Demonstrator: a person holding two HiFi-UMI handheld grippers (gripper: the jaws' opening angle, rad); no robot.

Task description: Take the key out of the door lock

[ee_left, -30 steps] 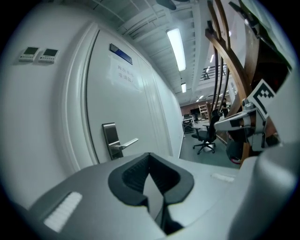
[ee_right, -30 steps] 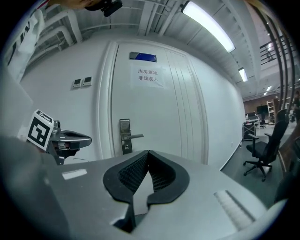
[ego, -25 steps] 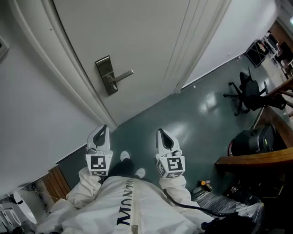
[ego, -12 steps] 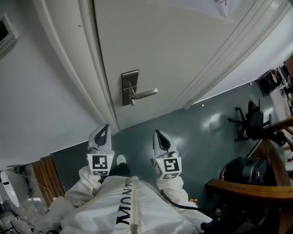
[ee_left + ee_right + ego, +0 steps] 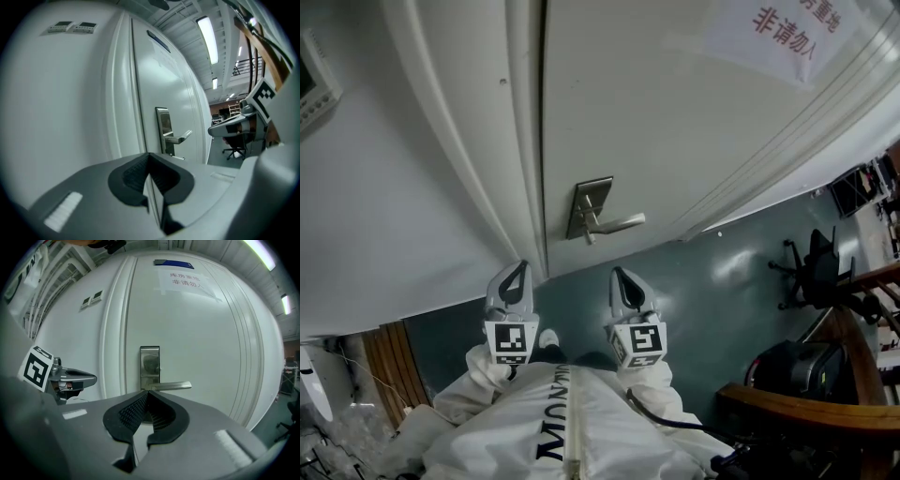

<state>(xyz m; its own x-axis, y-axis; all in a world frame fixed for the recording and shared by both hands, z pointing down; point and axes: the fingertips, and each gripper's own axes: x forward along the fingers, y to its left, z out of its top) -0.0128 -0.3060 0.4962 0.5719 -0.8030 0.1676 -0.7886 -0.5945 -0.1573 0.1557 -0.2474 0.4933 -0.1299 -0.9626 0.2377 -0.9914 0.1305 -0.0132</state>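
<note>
The key (image 5: pixel 591 237), seemingly the small stub at 6 o'clock under the lever handle (image 5: pixel 623 222), could jam if pulled askew; its long axis juts straight out of the door (image 5: pixel 675 122). Well apart at 6 o'clock, left gripper (image 5: pixel 518 266) and right gripper (image 5: pixel 618 274) are pressed together, empty

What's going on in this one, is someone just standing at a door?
A person stands facing a closed white door with a gripper in each hand. The left gripper and right gripper are both shut and empty. They point toward the lock plate and its lever handle but touch neither. A key can't be clearly made out in the lock from these views.
</note>
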